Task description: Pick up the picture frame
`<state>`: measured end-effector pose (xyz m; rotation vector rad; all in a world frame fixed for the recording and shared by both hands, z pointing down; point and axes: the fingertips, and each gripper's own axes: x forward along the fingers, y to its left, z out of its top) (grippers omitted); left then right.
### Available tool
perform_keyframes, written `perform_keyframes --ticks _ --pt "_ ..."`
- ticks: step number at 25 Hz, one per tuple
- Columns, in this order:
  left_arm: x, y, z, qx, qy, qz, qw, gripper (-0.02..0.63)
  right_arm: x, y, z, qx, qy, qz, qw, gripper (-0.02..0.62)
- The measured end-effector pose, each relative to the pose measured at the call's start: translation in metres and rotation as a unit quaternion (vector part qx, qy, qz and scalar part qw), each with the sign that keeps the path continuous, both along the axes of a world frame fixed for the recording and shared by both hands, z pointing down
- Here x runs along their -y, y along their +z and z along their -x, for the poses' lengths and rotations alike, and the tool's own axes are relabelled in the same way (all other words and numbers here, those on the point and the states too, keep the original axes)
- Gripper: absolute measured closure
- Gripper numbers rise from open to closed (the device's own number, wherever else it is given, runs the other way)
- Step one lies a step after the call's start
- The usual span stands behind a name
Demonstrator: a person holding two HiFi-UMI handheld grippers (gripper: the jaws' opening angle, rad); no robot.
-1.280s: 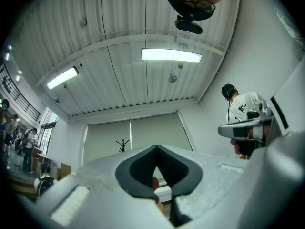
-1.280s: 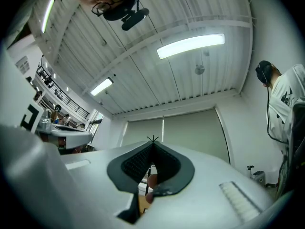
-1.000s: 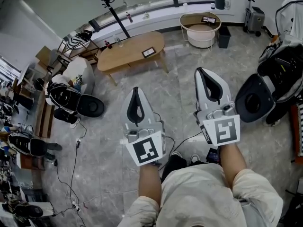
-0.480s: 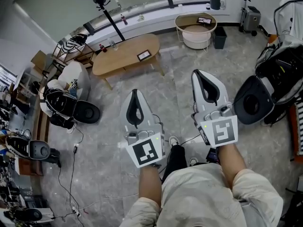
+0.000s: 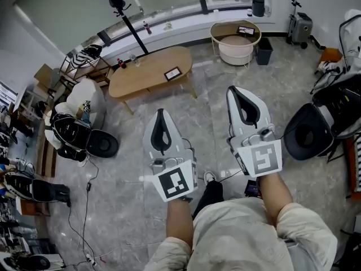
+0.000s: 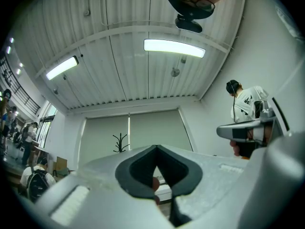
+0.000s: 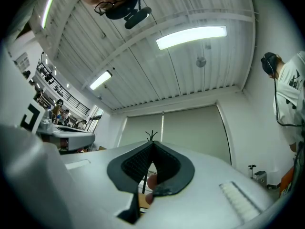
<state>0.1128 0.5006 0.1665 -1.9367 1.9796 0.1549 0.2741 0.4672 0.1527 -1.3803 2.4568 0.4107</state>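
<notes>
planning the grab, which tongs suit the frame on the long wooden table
Probably left: the left tongs line up with the frame; the right tongs sit off to its right. Neither is near.

Left gripper (image 5: pixel 161 116) and right gripper (image 5: pixel 236 94) held side by side over grey stone floor (image 5: pixel 130 208), jaws together on both. Picture frame (image 5: pixel 172 73) lies on oval wooden table (image 5: pixel 141 72) (toward its right end), well apart from both grippers.
</notes>
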Motion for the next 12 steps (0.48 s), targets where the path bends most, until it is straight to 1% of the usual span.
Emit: perform_keyframes --ticks 5,12 --pt "0.044 -0.002 0.022 -0.004 0.001 0.005 1.0 0.603 0.045 0.0 0.022 -0.008 0.002 0.007 1.0 0.594" --pt "0.097 0.002 0.065 -0.017 0.003 0.022 0.9996 0.603 0.097 0.002 0.066 -0.019 0.007 0.017 1.0 0.594"
